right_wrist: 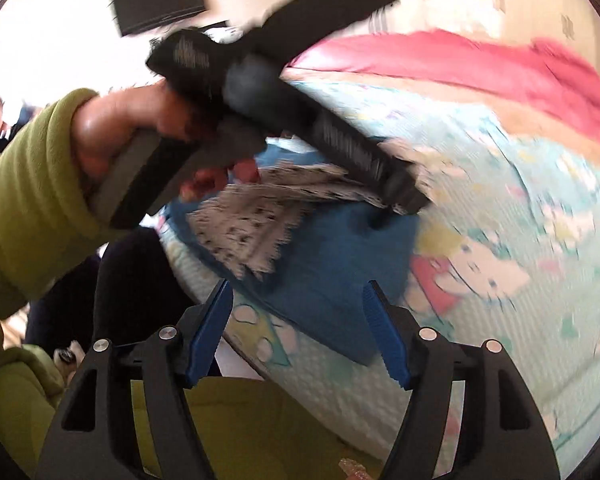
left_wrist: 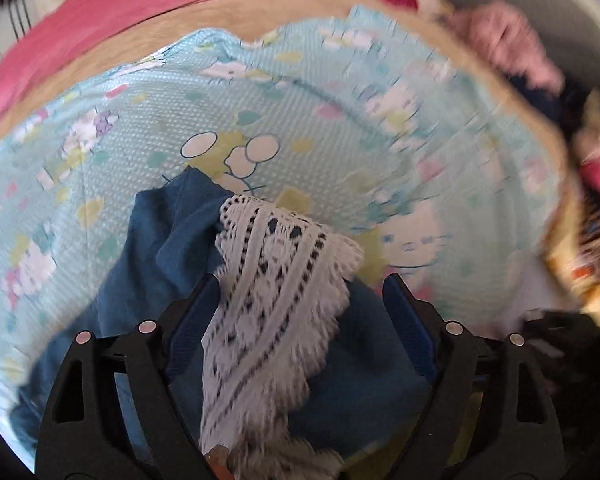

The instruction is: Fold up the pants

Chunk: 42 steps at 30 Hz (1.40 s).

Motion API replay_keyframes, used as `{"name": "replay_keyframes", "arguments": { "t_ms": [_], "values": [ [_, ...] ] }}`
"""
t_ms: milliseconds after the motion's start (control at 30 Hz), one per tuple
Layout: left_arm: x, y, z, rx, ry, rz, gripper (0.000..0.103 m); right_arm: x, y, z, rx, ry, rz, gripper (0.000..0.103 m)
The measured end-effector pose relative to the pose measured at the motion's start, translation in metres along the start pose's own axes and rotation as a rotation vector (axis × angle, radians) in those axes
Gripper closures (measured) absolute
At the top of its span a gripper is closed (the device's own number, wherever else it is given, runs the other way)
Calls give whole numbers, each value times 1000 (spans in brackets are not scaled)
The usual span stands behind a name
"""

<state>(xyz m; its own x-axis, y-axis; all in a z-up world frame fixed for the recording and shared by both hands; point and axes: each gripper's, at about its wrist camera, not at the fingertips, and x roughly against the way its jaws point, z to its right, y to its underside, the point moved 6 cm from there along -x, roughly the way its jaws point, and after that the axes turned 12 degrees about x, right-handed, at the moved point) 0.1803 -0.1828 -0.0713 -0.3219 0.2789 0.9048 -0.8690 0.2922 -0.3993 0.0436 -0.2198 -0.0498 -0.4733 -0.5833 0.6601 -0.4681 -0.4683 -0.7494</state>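
The pants (left_wrist: 172, 236) are dark blue with a white lace trim (left_wrist: 276, 272). They lie bunched on a light-blue cartoon-print bedsheet (left_wrist: 300, 112). My left gripper (left_wrist: 300, 308) is open, its blue pads either side of the lace and blue cloth, which drape between the jaws. In the right wrist view the pants (right_wrist: 332, 276) lie near the bed's front edge, with the lace (right_wrist: 252, 224) on top. My right gripper (right_wrist: 298, 320) is open and empty, just short of the pants. The left gripper's body (right_wrist: 300, 120), held by a hand in a green sleeve, sits over the pants.
A pink blanket (left_wrist: 120, 12) and a tan band (left_wrist: 220, 16) lie at the bed's far side. A pile of mixed clothes (left_wrist: 592, 208) sits at the right. The pink blanket (right_wrist: 480, 68) also shows in the right wrist view. The person's green garment (right_wrist: 240, 428) is below the right gripper.
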Motion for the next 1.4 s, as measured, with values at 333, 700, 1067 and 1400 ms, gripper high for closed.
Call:
{"name": "replay_keyframes", "arguments": {
  "t_ms": [333, 700, 1067, 1400],
  "values": [
    [22, -3, -81, 392, 313, 71, 84, 3, -21, -11, 41, -4, 54, 37],
    [31, 33, -139, 609, 477, 90, 50, -65, -48, -83, 415, -10, -60, 37],
    [1, 9, -126, 648, 437, 52, 87, -73, -51, -52, 233, -54, -109, 88],
    [57, -68, -26, 453, 681, 174, 91, 32, -58, 33, -40, 72, 158, 92]
  ]
}}
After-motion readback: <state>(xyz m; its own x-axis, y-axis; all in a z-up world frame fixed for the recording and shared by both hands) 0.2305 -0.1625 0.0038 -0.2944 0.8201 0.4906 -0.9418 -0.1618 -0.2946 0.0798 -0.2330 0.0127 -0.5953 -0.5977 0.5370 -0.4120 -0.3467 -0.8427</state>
